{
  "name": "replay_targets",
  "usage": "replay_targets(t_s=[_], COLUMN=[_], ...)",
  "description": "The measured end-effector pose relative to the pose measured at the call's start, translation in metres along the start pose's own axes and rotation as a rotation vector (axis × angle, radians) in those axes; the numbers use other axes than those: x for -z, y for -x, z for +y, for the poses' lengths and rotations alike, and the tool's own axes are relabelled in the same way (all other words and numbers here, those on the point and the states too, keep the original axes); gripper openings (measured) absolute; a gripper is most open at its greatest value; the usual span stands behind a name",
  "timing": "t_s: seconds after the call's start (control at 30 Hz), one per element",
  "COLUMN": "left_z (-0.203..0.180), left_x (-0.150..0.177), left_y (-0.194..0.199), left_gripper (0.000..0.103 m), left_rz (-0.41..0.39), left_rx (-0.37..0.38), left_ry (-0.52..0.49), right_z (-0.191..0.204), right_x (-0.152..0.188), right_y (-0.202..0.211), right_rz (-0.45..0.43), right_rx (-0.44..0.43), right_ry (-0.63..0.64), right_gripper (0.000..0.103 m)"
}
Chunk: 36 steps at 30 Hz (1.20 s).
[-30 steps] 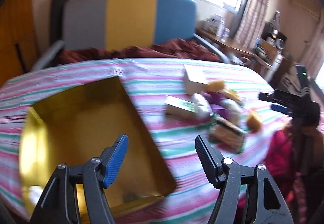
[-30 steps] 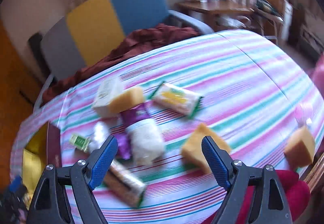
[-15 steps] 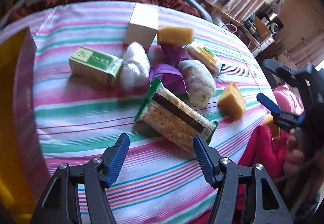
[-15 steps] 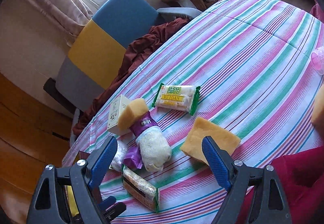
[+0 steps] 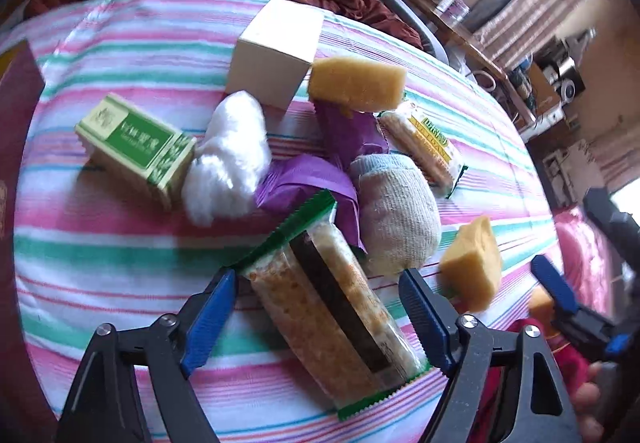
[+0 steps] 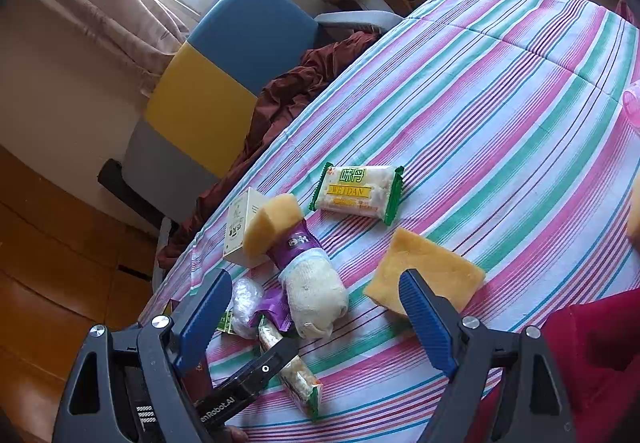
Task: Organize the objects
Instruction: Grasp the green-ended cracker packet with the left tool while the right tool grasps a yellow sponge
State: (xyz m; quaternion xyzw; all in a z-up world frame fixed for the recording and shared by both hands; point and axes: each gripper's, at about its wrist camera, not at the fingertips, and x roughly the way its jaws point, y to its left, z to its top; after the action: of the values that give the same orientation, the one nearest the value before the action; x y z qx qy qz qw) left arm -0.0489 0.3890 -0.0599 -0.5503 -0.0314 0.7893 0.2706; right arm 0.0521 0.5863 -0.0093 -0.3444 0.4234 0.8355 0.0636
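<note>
My left gripper is open, its blue pads on either side of a clear cracker packet with green ends, not closed on it. Behind it lie a rolled white cloth, a purple wrapper, a cotton wad, a green-and-cream box, a cream box, a yellow sponge on top, and a second snack packet. My right gripper is open and empty above the table's near edge. A yellow sponge lies by its right finger.
The striped tablecloth covers a round table. A maroon box edge shows at far left. A chair with grey, yellow and blue back and a maroon cloth stands behind. The right gripper shows at the right in the left wrist view.
My left gripper swung from over the yellow-lined box to the pile and came down around the cracker packet. My right gripper drew back and tilted toward the pile.
</note>
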Motion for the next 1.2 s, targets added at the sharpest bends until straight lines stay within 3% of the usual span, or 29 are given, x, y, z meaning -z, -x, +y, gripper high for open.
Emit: replay_targets(t_s=[0.13,0.2,0.47,0.63,0.8,0.87,0.97,1.2], left_z=[-0.003,0.000,0.014,0.033,0.039,0.045,0.048,0.038], left_x=[0.012,0.021,0.067,0.068,0.067,0.067,0.068,0.082], left_y=[0.002,0.006,0.029,0.037,0.039,0.042,0.046,0.045], left_gripper=[0.049,0.045,0.046,0.048,0.051,0.062,0.068,0.062], left_rz=[-0.033,-0.047,-0.119,-0.143,-0.139,-0.131,-0.123,-0.162], left_rx=[-0.033,-0.039,-0.135,-0.105,-0.049,-0.005,0.057,0.005], left_ry=[-0.160,-0.234,-0.503,-0.463,-0.434,-0.417,-0.387,-0.472], right_z=[-0.001,0.000,-0.010,-0.014,-0.018,-0.015,-0.013,-0.007], right_x=[0.000,0.000,0.000,-0.001,-0.006,-0.009,-0.010,-0.007], right_y=[-0.003,-0.006,-0.010,-0.009,-0.019,-0.027,-0.037,-0.063], right_rz=[0.019,0.035,0.047,0.027,0.056,0.074,0.106,0.207], right_rx=[0.014,0.026,0.117,0.200,0.338,0.397,0.450,0.572], right_ry=[-0.004,-0.006,-0.080,-0.118,-0.139,-0.119,-0.090,-0.011], right_gripper=[0.087,0.087,0.087,0.087,0.087,0.088,0.091,0.090])
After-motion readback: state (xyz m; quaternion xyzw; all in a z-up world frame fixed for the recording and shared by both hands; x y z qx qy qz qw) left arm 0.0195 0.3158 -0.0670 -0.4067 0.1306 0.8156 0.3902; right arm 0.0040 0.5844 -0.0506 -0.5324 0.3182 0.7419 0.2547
